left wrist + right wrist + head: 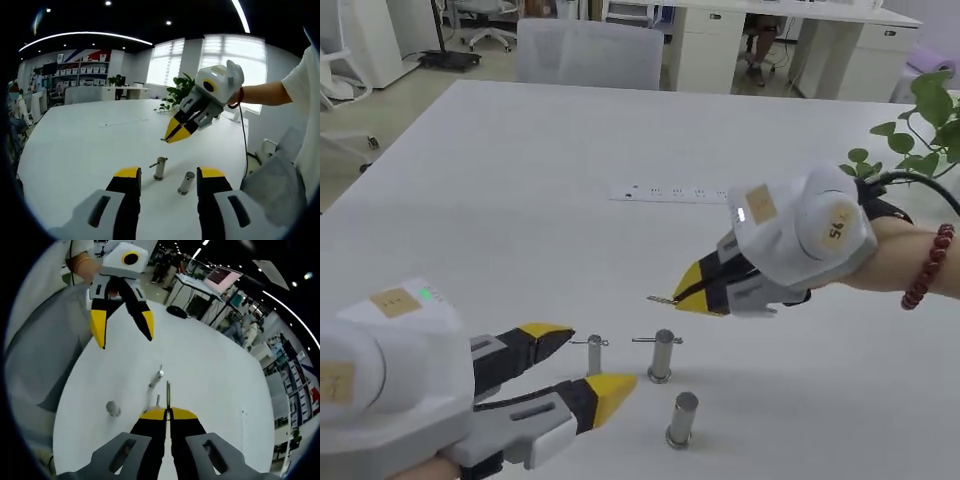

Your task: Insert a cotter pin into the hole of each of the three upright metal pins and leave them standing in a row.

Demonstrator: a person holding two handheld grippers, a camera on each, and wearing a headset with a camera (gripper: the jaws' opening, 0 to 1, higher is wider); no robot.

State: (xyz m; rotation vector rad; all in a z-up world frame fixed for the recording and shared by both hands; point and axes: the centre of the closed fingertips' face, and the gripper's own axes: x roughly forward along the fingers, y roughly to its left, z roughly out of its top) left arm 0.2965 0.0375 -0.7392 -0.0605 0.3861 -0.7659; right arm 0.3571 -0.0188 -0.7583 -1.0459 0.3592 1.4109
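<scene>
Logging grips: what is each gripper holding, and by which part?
The right gripper pinches a cotter pin by one end; the left gripper is open, empty.

A white power strip (670, 193) lies flat on the white table (500, 210), toward its far side. A leafy green plant (923, 128) stands at the right edge, and a grey chair (590, 52) sits beyond the far edge.

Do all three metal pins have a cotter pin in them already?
No, the nearest pin stands bare, while the right hand-held gripper holds a cotter pin in the air.
</scene>
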